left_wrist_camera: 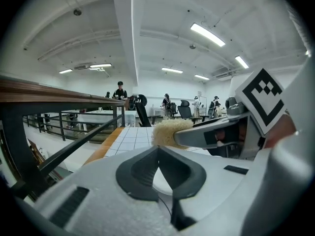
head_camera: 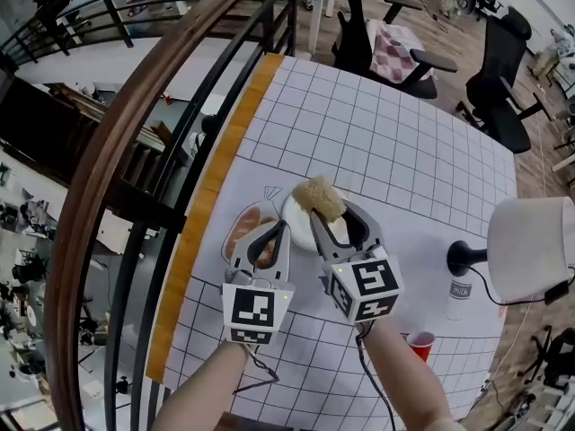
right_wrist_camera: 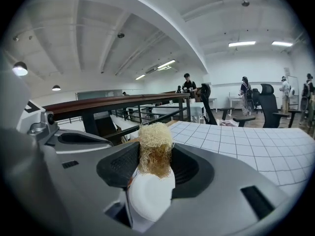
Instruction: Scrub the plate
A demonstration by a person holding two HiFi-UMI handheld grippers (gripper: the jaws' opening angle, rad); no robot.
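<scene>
A small white plate (head_camera: pixel 297 214) sits at the middle of the gridded table. My left gripper (head_camera: pixel 282 230) is shut on its left rim; in the left gripper view the jaws (left_wrist_camera: pixel 158 154) meet over the white plate (left_wrist_camera: pixel 162 182). My right gripper (head_camera: pixel 331 212) is shut on a tan loofah sponge (head_camera: pixel 319 197), which rests on the plate's far side. In the right gripper view the sponge (right_wrist_camera: pixel 155 150) stands between the jaws (right_wrist_camera: pixel 155 165), with the plate (right_wrist_camera: pixel 150 196) just under it. The left gripper view shows the sponge (left_wrist_camera: pixel 170 132) held by the right gripper's fingers (left_wrist_camera: pixel 206 136).
An oval dish with an orange-brown inside (head_camera: pixel 239 230) lies under the left gripper. A white lamp (head_camera: pixel 535 245), a white cup (head_camera: pixel 460 299) and a red cup (head_camera: pixel 420 344) stand at the right. The table's wooden edge (head_camera: pixel 207 205) and a railing (head_camera: pixel 135 124) run along the left.
</scene>
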